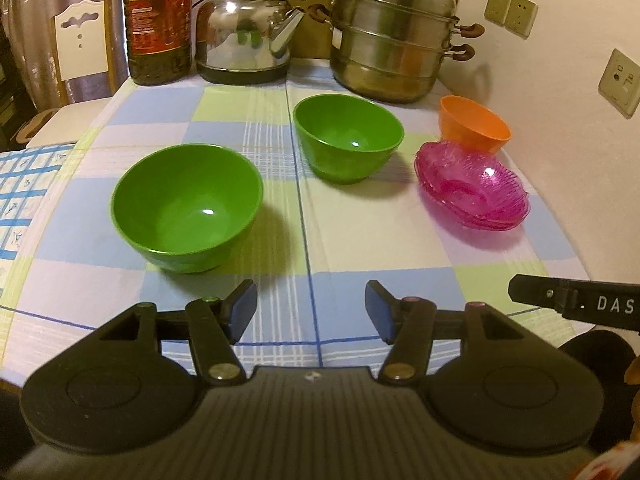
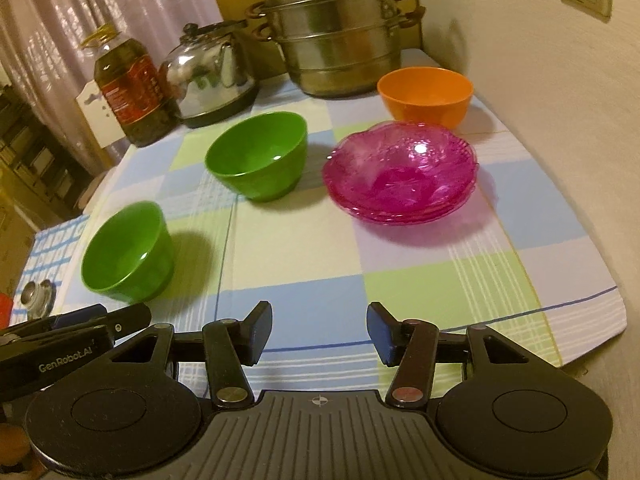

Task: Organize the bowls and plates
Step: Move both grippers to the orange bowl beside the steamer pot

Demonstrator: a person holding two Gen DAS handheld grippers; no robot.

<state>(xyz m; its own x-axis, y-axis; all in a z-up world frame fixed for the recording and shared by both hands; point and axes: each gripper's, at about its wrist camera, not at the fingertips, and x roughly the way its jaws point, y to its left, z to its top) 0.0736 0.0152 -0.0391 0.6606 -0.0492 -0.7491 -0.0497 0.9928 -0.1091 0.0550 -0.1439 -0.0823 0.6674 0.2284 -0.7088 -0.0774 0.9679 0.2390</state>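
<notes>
Two green bowls stand on the checked tablecloth: a near one at the left and a far one in the middle. A stack of pink glass plates lies at the right, with an orange bowl just behind it. My left gripper is open and empty, above the cloth in front of the near green bowl. My right gripper is open and empty, in front of the pink plates.
At the back stand an oil bottle, a steel kettle and a stacked steel steamer pot. A wall with sockets runs along the right. The table's right edge is close to my right gripper.
</notes>
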